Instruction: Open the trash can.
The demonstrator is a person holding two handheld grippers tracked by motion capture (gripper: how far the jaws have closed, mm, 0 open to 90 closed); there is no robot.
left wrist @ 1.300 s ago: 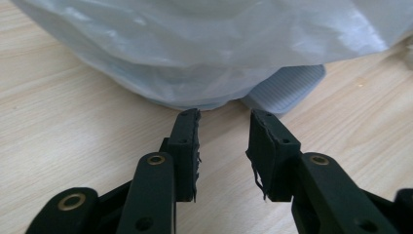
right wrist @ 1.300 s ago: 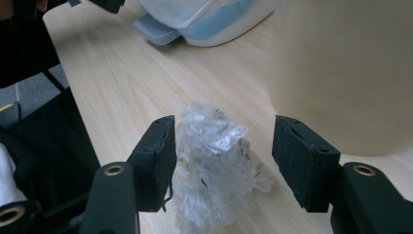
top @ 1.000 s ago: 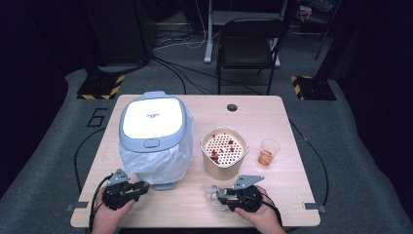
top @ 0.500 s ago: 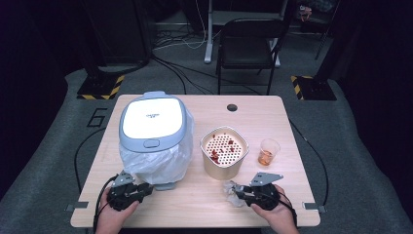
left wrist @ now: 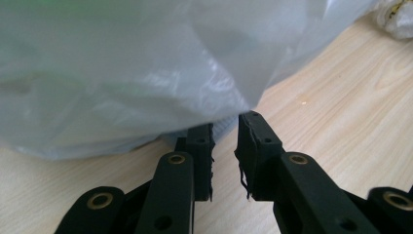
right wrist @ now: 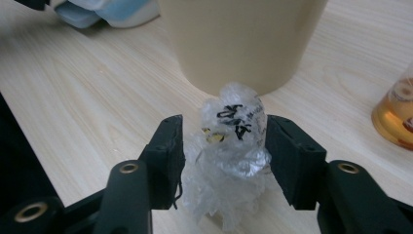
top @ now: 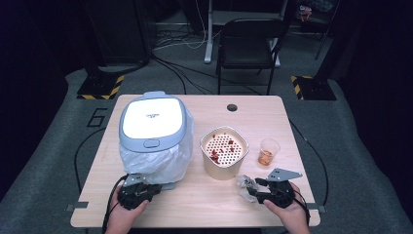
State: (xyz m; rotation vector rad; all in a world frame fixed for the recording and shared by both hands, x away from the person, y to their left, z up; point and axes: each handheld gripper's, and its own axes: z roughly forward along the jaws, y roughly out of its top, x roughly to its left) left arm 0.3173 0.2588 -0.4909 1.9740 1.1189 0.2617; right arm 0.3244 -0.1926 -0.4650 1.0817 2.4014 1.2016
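Observation:
A white-lidded grey bin (top: 152,122) stands at the table's left, lined with a translucent plastic bag (top: 163,163) that drapes down its sides. My left gripper (top: 155,187) sits at the bag's lower front edge. Its jaws have just been closing, and a narrow gap remains between them. The bag's hem (left wrist: 146,97) hangs at the fingertips of my left gripper (left wrist: 225,141), with nothing between the pads. A crumpled clear plastic wad (top: 246,187) with black print (right wrist: 234,141) rests on the table. My right gripper (right wrist: 224,161) straddles it, its jaws having just been opening.
A beige tub (top: 224,163) with a perforated insert and red scraps stands just beyond the wad. A small clear cup (top: 268,152) of orange liquid is to its right. The wooden table (top: 204,204) has a round hole (top: 232,107) near its far edge.
My right hand has carried the wad to the right, in front of the beige tub, and its jaws have spread. My left gripper has edged closer to the bag's hem.

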